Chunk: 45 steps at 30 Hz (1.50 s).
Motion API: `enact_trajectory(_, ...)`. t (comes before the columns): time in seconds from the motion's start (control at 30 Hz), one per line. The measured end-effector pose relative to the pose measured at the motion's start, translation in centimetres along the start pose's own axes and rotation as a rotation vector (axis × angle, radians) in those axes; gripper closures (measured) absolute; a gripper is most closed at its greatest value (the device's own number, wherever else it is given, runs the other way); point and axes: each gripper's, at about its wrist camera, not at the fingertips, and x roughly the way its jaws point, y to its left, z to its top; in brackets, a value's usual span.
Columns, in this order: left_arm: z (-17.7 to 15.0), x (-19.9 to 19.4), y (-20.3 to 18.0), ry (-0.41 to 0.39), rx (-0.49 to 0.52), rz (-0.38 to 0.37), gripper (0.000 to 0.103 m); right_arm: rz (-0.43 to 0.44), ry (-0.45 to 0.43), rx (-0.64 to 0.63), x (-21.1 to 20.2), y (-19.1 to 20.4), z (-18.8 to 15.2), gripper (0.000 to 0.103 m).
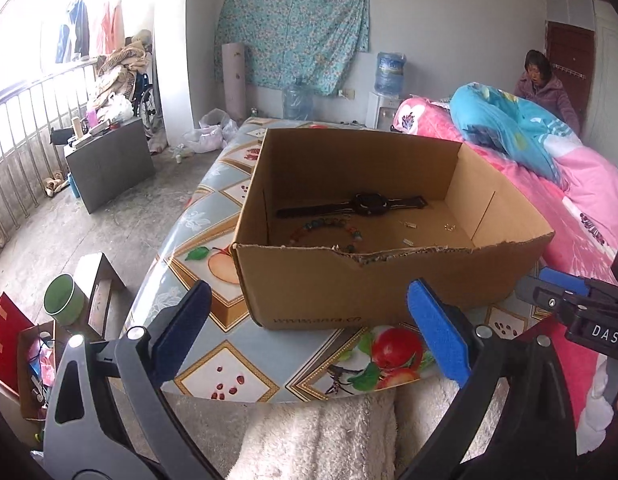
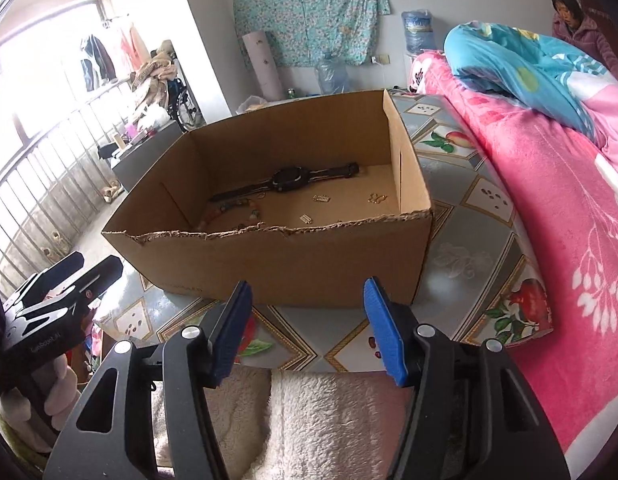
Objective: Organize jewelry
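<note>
A black wristwatch (image 1: 367, 203) is seen lying flat, strap stretched out, on the floor of an open cardboard box (image 1: 349, 288). Just in front of it, toward the box's torn near wall, a bead bracelet (image 1: 341, 234) is laid in a loose curve. Three small metal pieces (image 2: 321, 198) are scattered apart on the box floor to the right of the bracelet; their kind cannot be told. The box is stood on a tabletop (image 1: 237, 372) covered with a fruit-patterned cloth. A bed with a pink quilt (image 2: 549, 216) is set against the tabletop's right side, and a blue duvet (image 2: 521, 68) is heaped on it. A person in a purple jacket (image 1: 545, 92) is seen beyond the bed.

The left gripper (image 1: 309, 332) is held before the box's near wall, fingers spread wide, nothing between them. The right gripper (image 2: 307, 330) is held likewise short of the box, fingers partly apart and empty. No item is touched by either gripper.
</note>
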Motion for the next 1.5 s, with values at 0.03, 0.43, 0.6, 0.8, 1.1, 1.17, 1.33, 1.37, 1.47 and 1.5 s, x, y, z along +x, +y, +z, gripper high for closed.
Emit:
enact_trajectory(0.03,-0.1,0.4,-0.1,0.015,-0.014,0.020,0.008,0.001,0.014,0.002,0.4,0.1,0.0,0.046)
enact_trajectory(0.43,0.1,3.8,-1.0,0.197,-0.052,0.080,0.008,0.014,0.099,0.007,2.0,1.4,0.1,0.046)
enact_trajectory(0.6,0.4,4.1,-1.5,0.222,-0.061,0.054,0.008,0.009,0.105,0.000,2.1,1.6,0.3,0.046)
enact_trajectory(0.8,0.9,4.4,-1.9,0.227,-0.054,0.043,0.008,0.011,0.106,0.001,2.0,1.6,0.5,0.046)
enact_trajectory(1.1,1.3,4.5,-2.1,0.227,-0.049,0.039,0.008,0.013,0.118,0.012,2.3,1.4,0.7,0.045)
enact_trajectory(1.17,1.3,4.6,-2.2,0.234,-0.046,0.038,0.008,0.012,0.120,0.013,2.4,1.5,0.7,0.045)
enact_trajectory(1.33,1.1,4.8,-2.3,0.244,-0.042,0.031,0.008,0.011,0.126,0.012,2.5,1.5,0.8,0.045)
enact_trajectory(1.37,1.1,4.9,-2.3,0.245,-0.042,0.031,0.008,0.011,0.126,0.013,2.6,1.5,0.8,0.045)
enact_trajectory(1.47,1.1,5.0,-2.3,0.254,-0.046,0.024,0.008,0.011,0.128,0.014,2.6,1.4,0.9,0.045)
enact_trajectory(1.5,1.2,5.1,-2.2,0.255,-0.047,0.023,0.008,0.011,0.129,0.015,2.7,1.4,0.9,0.045)
